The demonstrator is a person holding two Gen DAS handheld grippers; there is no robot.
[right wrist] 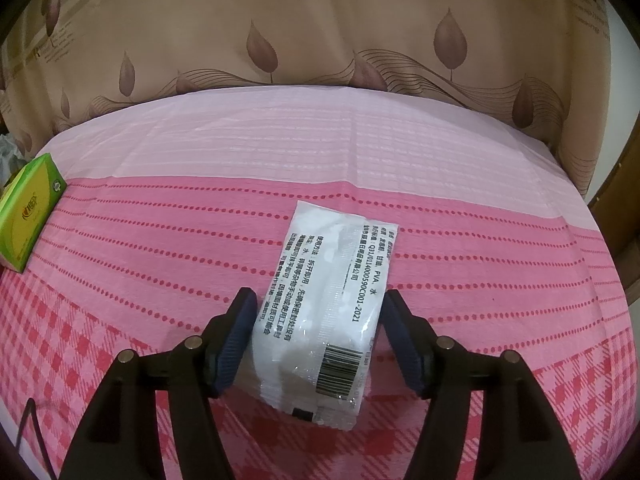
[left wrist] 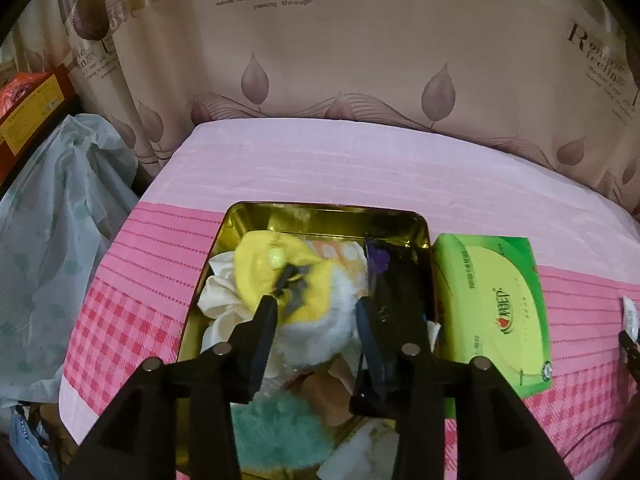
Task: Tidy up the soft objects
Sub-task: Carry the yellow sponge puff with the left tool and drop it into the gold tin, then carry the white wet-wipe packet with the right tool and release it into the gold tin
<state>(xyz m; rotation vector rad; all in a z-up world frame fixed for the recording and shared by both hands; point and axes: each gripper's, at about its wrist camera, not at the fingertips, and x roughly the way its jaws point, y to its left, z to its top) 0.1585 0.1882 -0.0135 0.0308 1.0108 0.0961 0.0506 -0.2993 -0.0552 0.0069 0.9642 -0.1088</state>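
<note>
Left gripper [left wrist: 316, 312], jaws spread, hangs over a yellow plush toy [left wrist: 280, 276] in the gold tin [left wrist: 224, 240]; right gripper [right wrist: 320, 320], jaws spread, straddles a white packet [right wrist: 324, 304].

The curtain [left wrist: 360, 60] carries "Romantic feelings", "Who has seen the wind?" and "love". The green tissue box [left wrist: 496, 312] bears a logo too blurred to read surely. The white sachet [right wrist: 320, 320] shows Chinese print, "PVA", "Q31/0114000590C001-2021" and a barcode.
</note>
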